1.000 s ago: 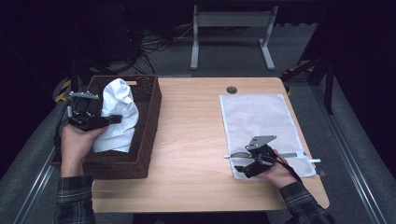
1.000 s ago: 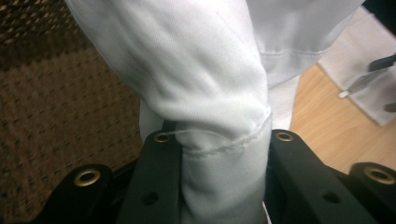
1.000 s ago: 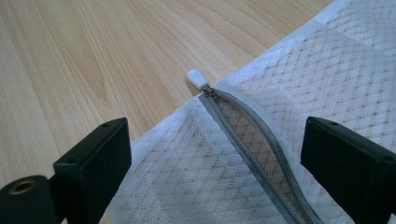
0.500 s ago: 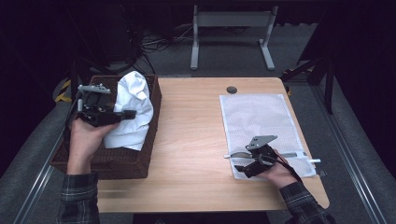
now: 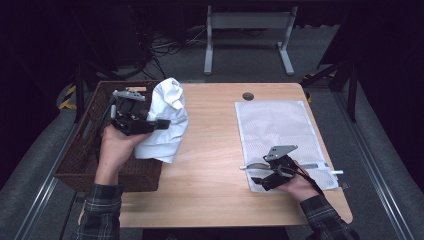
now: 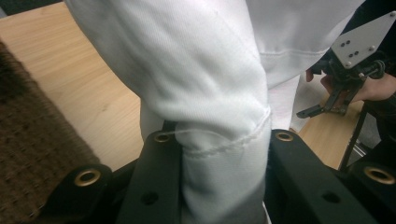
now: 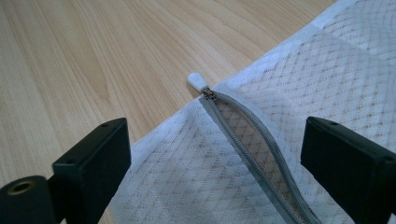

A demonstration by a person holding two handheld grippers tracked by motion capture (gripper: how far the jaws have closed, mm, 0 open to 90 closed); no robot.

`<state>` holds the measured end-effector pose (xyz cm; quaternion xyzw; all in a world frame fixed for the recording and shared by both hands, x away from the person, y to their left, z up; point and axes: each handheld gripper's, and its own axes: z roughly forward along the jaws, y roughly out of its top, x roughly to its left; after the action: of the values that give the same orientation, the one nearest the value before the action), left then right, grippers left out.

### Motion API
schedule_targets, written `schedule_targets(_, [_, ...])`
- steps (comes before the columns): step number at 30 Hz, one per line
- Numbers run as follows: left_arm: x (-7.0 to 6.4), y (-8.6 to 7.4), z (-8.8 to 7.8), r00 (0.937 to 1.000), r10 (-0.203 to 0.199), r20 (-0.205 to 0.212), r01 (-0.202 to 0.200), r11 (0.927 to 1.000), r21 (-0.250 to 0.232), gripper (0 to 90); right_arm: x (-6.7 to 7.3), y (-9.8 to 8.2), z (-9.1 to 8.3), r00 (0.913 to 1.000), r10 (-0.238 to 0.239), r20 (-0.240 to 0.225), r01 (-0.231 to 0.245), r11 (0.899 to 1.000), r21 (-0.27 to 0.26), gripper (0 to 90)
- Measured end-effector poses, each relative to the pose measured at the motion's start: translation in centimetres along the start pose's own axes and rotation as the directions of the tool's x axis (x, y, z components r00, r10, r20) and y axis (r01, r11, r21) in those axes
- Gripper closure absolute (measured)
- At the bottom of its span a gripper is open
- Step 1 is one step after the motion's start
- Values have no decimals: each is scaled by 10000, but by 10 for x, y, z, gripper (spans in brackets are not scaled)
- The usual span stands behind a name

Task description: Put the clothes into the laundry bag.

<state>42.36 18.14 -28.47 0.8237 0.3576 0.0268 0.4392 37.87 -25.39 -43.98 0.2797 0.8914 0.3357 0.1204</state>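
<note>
A white cloth (image 6: 210,93) is clamped between the nearly closed jaws of the left gripper (image 5: 150,123) and is held above the tabletop (image 5: 210,150), at the right edge of the basket (image 5: 75,160). The jaws of the right gripper (image 5: 257,172) are spread wide with nothing gripped, set over the near end of the mesh bag (image 7: 261,154), whose grey zipper (image 7: 247,140) is seen partly open between them.
</note>
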Motion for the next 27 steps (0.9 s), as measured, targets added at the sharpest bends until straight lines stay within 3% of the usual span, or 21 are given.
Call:
schedule_targets(8, [-9, -1, 28, 9995, -51, 310, 39, 9992, 396, 752, 0, 0, 1, 10000, -28, -21, 28, 10000, 18, 95])
schedule_targets(14, [-15, -5, 51, 9997, -192, 142, 180, 9965, 818, 752, 1, 0, 1, 10000, -56, -17, 56, 10000, 23, 95])
schedule_targets(20, [-24, -5, 72, 9999, -51, -145, 68, 9924, 1230, 752, 1, 0, 0, 10000, -59, -20, 59, 10000, 3, 95])
schedule_targets(27, [-28, -9, 101, 9998, -43, -182, 76, 9824, 1865, 751, 0, 0, -1, 10000, -68, -15, 68, 10000, -40, 95])
